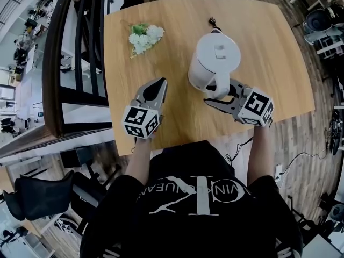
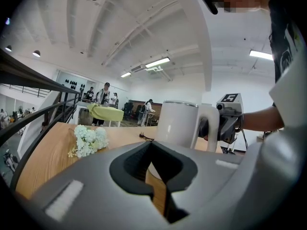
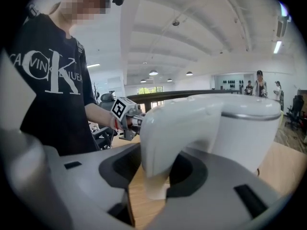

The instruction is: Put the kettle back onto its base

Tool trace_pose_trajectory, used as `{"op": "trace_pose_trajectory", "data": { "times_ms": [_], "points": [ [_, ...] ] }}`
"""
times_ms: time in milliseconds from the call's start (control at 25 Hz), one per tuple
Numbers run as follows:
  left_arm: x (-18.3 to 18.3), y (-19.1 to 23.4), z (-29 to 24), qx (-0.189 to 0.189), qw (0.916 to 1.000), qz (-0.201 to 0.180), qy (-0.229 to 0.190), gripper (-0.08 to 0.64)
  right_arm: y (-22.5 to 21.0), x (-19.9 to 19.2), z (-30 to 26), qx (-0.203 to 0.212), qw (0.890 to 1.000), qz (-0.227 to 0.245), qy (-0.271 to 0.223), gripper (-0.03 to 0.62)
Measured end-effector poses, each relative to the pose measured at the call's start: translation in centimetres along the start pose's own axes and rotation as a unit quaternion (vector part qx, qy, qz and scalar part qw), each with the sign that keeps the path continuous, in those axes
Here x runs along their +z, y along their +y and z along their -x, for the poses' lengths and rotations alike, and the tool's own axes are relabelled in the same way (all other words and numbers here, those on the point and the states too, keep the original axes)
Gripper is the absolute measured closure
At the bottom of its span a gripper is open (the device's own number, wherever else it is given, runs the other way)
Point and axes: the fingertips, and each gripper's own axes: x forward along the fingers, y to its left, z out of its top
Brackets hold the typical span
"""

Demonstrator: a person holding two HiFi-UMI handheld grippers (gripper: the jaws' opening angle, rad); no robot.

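A white electric kettle (image 1: 214, 58) stands upright on the wooden table (image 1: 269, 63). Its base does not show from above; a dark cord end (image 1: 213, 21) lies just behind it. My right gripper (image 1: 216, 99) reaches in from the near side with the kettle's handle (image 3: 163, 138) between its jaws. The jaws stand apart and the pads do not visibly press on it. My left gripper (image 1: 160, 84) is shut and empty, a little to the left of the kettle (image 2: 177, 126). It hovers low over the table and points toward the far edge.
A small bunch of white flowers (image 1: 144, 37) lies on the table's far left part. A dark railing (image 1: 75, 52) runs along the table's left side. Bare wood lies between the flowers and the kettle. The table's near edge is just under both grippers.
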Motion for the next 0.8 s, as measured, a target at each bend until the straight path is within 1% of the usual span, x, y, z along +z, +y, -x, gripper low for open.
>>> {"op": "trace_pose_trajectory", "data": {
  "times_ms": [80,120,160,200,240,280,320,360,400,440,480,520,560,600,640,800],
  "points": [
    [0.1,-0.1,-0.2,-0.001,1.0000,-0.001,-0.001,0.557,0.0,-0.1,0.0,0.009,1.000,0.005,0.011,0.449],
    [0.2,-0.1,-0.3,-0.001,1.0000,-0.001,-0.001,0.557,0.0,-0.1,-0.1,0.007,1.000,0.015,0.021,0.446],
    [0.2,-0.2,-0.4,0.000,1.0000,0.000,-0.001,0.557,-0.1,-0.2,-0.2,-0.003,0.999,0.031,0.028,0.448],
    [0.2,-0.3,-0.4,0.001,1.0000,0.000,-0.001,0.557,-0.3,-0.2,-0.3,-0.023,0.998,0.051,0.028,0.448],
    [0.2,-0.4,-0.5,0.001,1.0000,0.000,-0.001,0.557,-0.4,-0.1,-0.4,-0.051,0.996,0.070,0.018,0.444],
    [0.1,-0.6,-0.5,0.002,1.0000,0.000,-0.001,0.557,-0.3,0.1,-0.5,-0.080,0.993,0.083,-0.003,0.436],
    [0.1,-0.7,-0.5,0.002,1.0000,0.000,0.000,0.557,-0.2,0.4,-0.5,-0.103,0.991,0.084,-0.032,0.436],
    [0.0,-0.7,-0.6,0.003,1.0000,0.000,0.000,0.557,-0.1,0.8,-0.4,-0.116,0.989,0.070,-0.066,0.436],
    [0.0,-0.7,-0.6,0.003,1.0000,0.000,0.001,0.557,-0.1,1.2,-0.2,-0.114,0.988,0.040,-0.096,0.436],
    [-0.1,-0.6,-0.6,0.004,1.0000,0.001,0.001,0.557,0.0,1.1,-0.2,-0.095,0.989,0.004,-0.113,0.429],
    [-0.1,-0.6,-0.6,0.005,1.0000,0.002,0.001,0.558,0.2,0.5,-0.5,-0.066,0.992,-0.024,-0.106,0.415],
    [-0.1,-0.5,-0.6,0.006,1.0000,0.005,0.000,0.557,0.5,-0.7,-1.0,-0.038,0.996,-0.034,-0.076,0.413],
    [-0.1,-0.4,-0.5,0.009,0.9999,0.008,-0.002,0.557,0.7,-2.1,-1.6,-0.022,0.999,-0.025,-0.038,0.413],
    [0.0,-0.3,-0.4,0.011,0.9999,0.010,-0.003,0.557,0.8,-3.2,-2.0,-0.020,1.000,-0.009,-0.011,0.413],
    [0.1,-0.3,-0.3,0.014,0.9998,0.011,-0.003,0.557,0.8,-3.8,-2.2,-0.024,1.000,-0.003,-0.003,0.410],
    [0.1,0.1,-0.1,0.023,0.9997,0.011,-0.003,0.557,0.2,-4.5,-1.6,-0.050,0.998,-0.031,-0.027,0.405]
  ]
}}
